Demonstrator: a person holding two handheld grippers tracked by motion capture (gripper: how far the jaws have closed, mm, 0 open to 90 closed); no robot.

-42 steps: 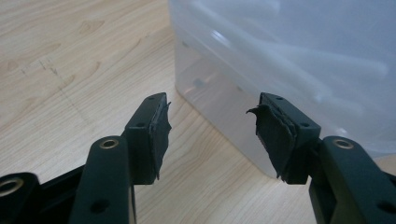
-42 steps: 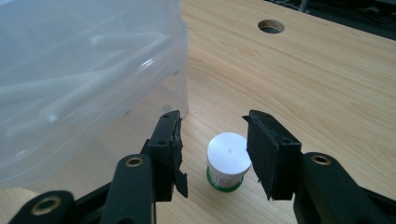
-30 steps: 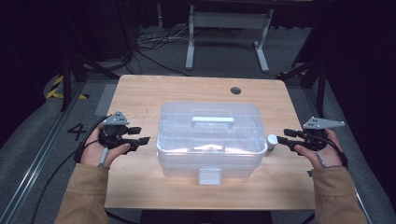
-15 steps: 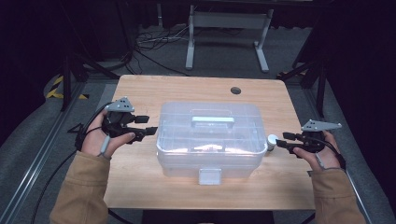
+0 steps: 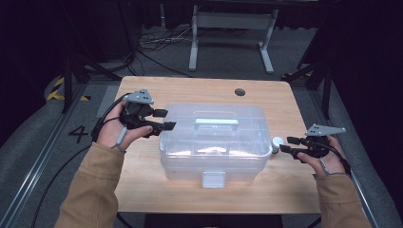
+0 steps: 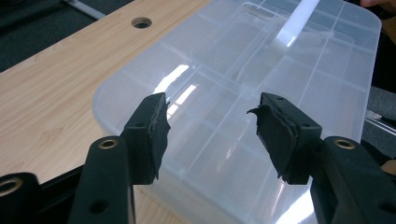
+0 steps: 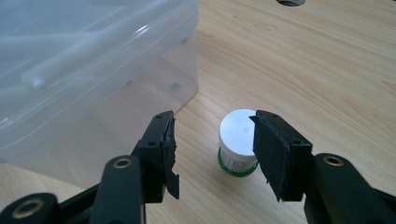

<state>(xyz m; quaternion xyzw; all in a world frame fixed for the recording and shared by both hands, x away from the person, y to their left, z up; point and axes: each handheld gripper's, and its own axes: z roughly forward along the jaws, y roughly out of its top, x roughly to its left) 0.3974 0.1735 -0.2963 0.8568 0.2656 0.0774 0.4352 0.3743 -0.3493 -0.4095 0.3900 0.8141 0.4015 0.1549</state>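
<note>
A clear plastic compartment box (image 5: 214, 142) with a pale handle (image 5: 216, 122) stands shut in the middle of the wooden table (image 5: 142, 90). My left gripper (image 5: 166, 119) hovers open over the box's left rear corner, and the lid (image 6: 233, 70) lies below its jaws (image 6: 210, 107). A small jar (image 5: 277, 142) with a white cap and a green base stands by the box's right side. My right gripper (image 5: 286, 144) points at it from the right. Its jaws (image 7: 215, 123) have just been opening, and the jar (image 7: 236, 133) sits just ahead of the tips, untouched.
The box has a front latch (image 5: 213, 179) near the table's front edge. A round cable hole (image 5: 240, 91) sits at the back of the table. Metal stand legs (image 5: 228, 28) and cables lie on the floor behind. Bare wood lies left and right of the box.
My left gripper has risen and moved right and back, from beside the box to over its left rear corner. The right gripper has stayed by the jar, its jaws a little wider.
</note>
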